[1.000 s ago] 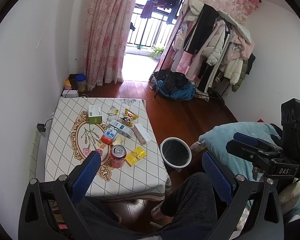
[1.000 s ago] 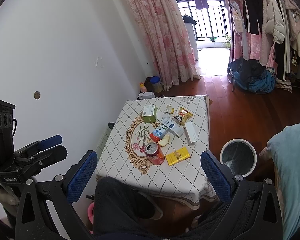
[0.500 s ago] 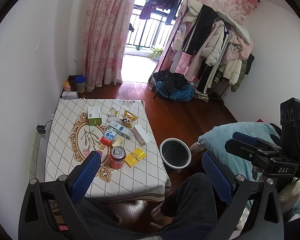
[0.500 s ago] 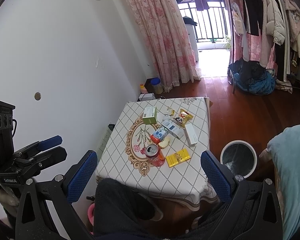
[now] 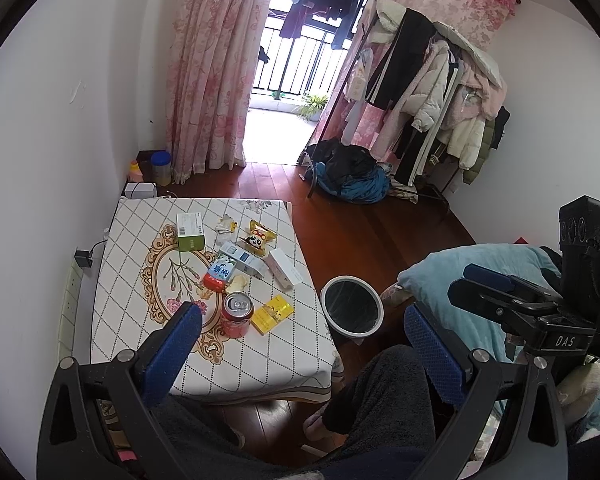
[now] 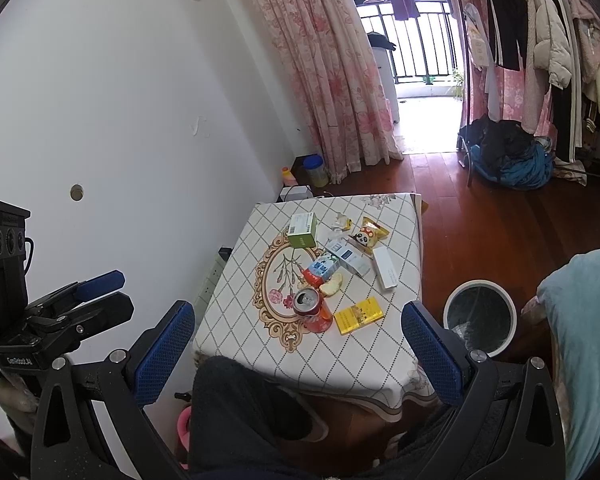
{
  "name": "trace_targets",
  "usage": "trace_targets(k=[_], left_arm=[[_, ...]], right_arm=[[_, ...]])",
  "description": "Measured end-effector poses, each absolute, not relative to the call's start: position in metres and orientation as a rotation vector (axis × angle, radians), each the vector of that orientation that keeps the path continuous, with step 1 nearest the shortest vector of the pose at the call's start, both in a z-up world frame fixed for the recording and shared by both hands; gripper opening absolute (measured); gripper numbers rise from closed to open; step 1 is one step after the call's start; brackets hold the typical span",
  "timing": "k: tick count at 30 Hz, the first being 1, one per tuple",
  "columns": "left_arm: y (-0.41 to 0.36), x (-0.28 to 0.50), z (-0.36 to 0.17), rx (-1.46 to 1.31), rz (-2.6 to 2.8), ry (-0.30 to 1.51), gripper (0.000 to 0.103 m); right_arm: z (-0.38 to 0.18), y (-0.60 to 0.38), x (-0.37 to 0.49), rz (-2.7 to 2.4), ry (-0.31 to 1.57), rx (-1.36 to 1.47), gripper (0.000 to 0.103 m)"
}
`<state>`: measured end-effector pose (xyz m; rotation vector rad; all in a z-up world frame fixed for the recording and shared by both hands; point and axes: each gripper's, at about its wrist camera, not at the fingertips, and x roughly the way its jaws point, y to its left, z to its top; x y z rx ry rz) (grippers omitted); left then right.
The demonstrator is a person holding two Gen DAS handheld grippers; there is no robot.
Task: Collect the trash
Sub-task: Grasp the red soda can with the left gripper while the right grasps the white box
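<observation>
— So, what had changed over that last second?
— Barely anything — both views drifted slightly. Left gripper (image 5: 300,340) and right gripper (image 6: 298,334) hung high, jaws spread, empty; the trash (image 5: 236,314) sat mid-tabletop (image 5: 132,320), uncollected.

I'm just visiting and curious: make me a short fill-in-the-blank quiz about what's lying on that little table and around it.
1. The soda can beside the yellow packet is coloured ____.
2. The wastebasket stands on the ____, not on the table.
3. The snack wrapper shows a cartoon ____.
4. Both the left gripper and the right gripper hold ____.

Missing words: red; floor; panda; nothing
</observation>
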<state>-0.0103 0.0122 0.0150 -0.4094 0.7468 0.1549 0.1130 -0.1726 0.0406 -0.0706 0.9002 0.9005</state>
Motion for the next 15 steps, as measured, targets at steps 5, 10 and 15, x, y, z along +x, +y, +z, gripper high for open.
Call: trace_targets(k=[5,10,15], left_arm=[[0.020,0.005,0.005,-0.379,0.246,0.779,0.103],[0.046,0.044,-0.055,-0.346,0.428,0.880,0.103],[0.056,0.088,-0.144,-0.346,0.484,1.047,0.103]], right_arm=[[0.033,-0.170,0.119,0.879,0.919,-0.037,0.103],[-0.013,-0.169,0.150,0.758,1.006,0.022,0.103],[-0.107,-0.163,0.193,0.600,1.155,0.019,0.103]])
